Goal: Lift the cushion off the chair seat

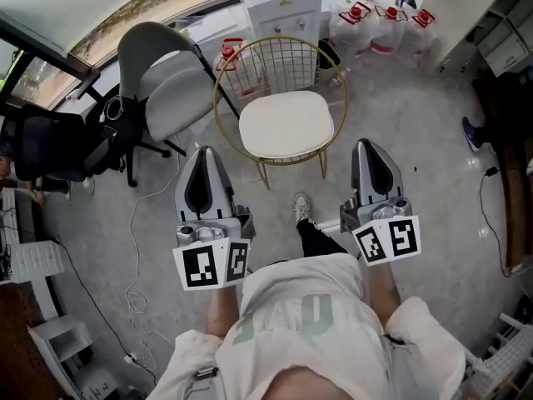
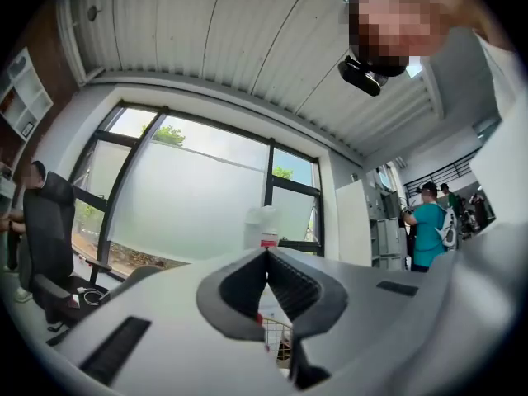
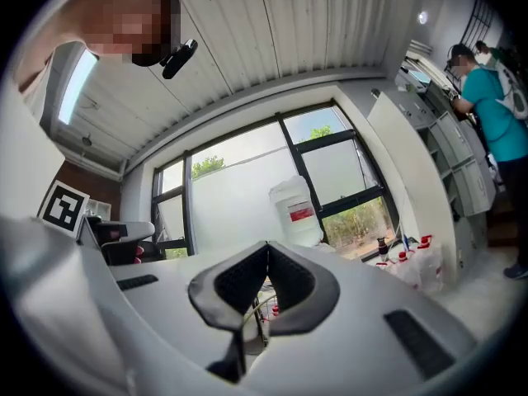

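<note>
A white round cushion [image 1: 286, 124] lies on the seat of a gold wire chair [image 1: 279, 63] straight ahead in the head view. My left gripper [image 1: 203, 158] is held short of the chair's left side, its jaws shut with nothing between them. My right gripper [image 1: 368, 152] is held short of the chair's right side, also shut and empty. In the left gripper view the tips [image 2: 266, 252] meet, and a bit of the wire chair [image 2: 275, 333] shows below them. In the right gripper view the tips [image 3: 267, 245] meet too, with chair wire [image 3: 262, 302] behind.
A grey office chair [image 1: 171, 86] stands left of the wire chair, a black chair [image 1: 52, 143] further left. A white water dispenser [image 1: 279, 3] and several water jugs [image 1: 379, 25] stand behind. A cable [image 1: 137, 248] runs on the floor. A person in teal [image 2: 429, 234] stands at shelves.
</note>
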Tool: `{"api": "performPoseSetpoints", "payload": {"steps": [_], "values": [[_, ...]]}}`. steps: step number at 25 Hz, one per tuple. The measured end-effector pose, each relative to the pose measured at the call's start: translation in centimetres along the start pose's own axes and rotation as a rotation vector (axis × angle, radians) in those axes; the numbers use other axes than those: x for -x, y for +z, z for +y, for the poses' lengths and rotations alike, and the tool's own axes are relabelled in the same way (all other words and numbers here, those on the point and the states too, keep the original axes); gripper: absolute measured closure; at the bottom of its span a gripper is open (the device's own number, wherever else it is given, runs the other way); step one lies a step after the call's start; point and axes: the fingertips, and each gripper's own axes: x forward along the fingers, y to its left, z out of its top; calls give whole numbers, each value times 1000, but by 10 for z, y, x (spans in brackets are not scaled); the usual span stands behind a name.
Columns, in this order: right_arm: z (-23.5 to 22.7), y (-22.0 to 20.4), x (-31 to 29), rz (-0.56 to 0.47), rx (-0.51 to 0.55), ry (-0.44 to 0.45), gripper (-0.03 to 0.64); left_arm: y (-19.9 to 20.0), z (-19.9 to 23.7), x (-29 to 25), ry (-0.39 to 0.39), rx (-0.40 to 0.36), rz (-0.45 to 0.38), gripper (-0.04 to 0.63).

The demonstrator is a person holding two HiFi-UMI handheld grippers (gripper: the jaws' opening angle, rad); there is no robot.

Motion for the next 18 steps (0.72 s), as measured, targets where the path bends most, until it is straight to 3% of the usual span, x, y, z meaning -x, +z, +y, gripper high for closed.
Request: {"api": "performPoseSetpoints", "payload": {"steps": [4, 8, 13, 18], "values": [[-16, -2, -59, 4, -65, 71, 600, -3, 15, -49, 78, 29, -1, 584], [-30, -13, -98, 19, -168, 112, 600, -8, 15, -79, 103, -32, 3, 584], [-30, -19, -119, 35, -181, 128, 600, -8, 18, -103, 98, -43, -1, 584], [-32, -11, -135, 17, -203, 132, 600, 1, 8, -130, 38, -71, -42, 584]]}}
